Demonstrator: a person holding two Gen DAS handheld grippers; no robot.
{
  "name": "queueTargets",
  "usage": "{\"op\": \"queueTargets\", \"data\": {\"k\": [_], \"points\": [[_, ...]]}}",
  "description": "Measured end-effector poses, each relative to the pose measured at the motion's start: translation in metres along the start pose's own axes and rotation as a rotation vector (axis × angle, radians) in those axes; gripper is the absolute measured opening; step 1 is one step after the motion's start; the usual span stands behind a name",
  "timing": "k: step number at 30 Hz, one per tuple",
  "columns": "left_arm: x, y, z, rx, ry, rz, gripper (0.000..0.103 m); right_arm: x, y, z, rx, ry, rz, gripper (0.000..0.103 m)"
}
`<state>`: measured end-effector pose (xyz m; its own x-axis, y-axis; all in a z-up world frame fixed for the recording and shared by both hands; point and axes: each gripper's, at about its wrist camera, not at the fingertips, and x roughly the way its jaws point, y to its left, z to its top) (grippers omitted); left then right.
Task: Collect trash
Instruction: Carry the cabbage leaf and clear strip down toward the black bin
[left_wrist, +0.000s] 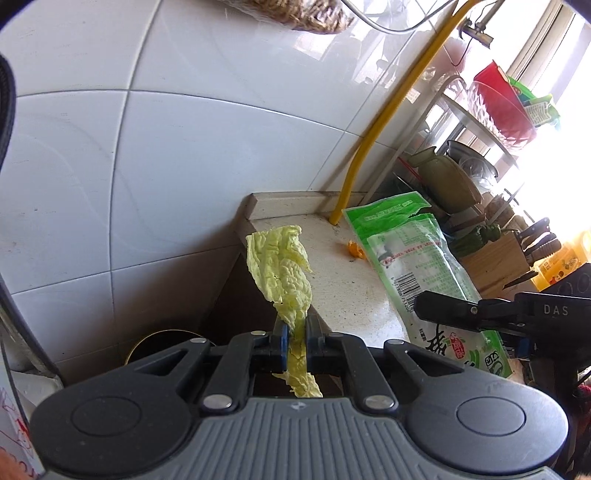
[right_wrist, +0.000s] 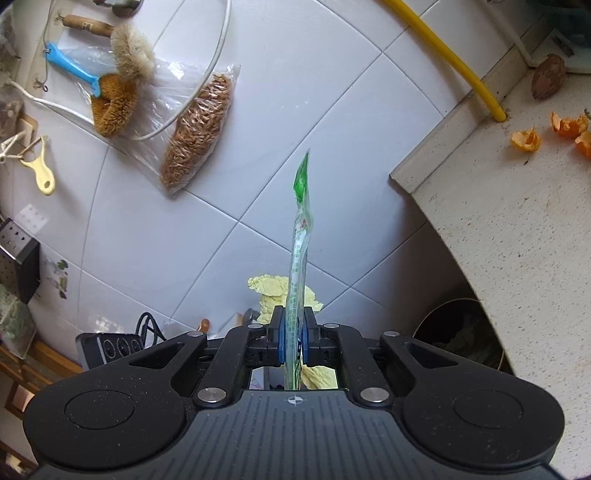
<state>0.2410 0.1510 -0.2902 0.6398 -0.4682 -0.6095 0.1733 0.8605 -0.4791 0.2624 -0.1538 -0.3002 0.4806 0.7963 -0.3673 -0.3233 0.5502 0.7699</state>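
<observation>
Yellow, soft cabbage leaf (left_wrist: 286, 280) is pinched by its thin end in the left gripper (left_wrist: 296, 343) off the counter (left_wrist: 354, 291), while the right gripper (right_wrist: 293, 341) squeezes the light, floppy green wrapper (right_wrist: 300, 236) beside it.

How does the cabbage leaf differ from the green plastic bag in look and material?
The cabbage leaf is pale yellow-green and crinkled; the green plastic bag is smooth and glossy, printed with text and a barcode. The leaf is food waste, the bag is packaging. Both are held up, each clamped in a hand-held gripper.
</observation>
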Motion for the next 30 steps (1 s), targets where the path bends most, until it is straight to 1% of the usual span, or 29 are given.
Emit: {"op": "queueTargets", "data": {"k": [2,9,14,20,27,30], "points": [[0.001,0.004,0.000,-0.005,0.002,0.003,0.008,0.004,0.001,-0.001,0.010,0.003,0.006,0.012],[0.013,0.019,-0.005,-0.044,0.018,0.035,0.008,0.026,0.003,-0.004,0.008,0.025,-0.024,0.012],[0.024,0.031,-0.006,-0.081,0.023,0.080,0.008,0.049,-0.008,-0.006,0.025,0.082,-0.025,0.013],[0.044,0.040,-0.005,-0.111,0.039,0.130,0.008,0.073,-0.020,0.002,0.016,0.142,-0.042,0.013],[0.060,0.047,-0.002,-0.130,0.047,0.170,0.008,0.096,-0.036,0.009,0.005,0.205,-0.085,0.013],[0.067,0.054,-0.002,-0.140,0.061,0.184,0.008,0.104,-0.041,0.010,-0.013,0.228,-0.117,0.013]]}}
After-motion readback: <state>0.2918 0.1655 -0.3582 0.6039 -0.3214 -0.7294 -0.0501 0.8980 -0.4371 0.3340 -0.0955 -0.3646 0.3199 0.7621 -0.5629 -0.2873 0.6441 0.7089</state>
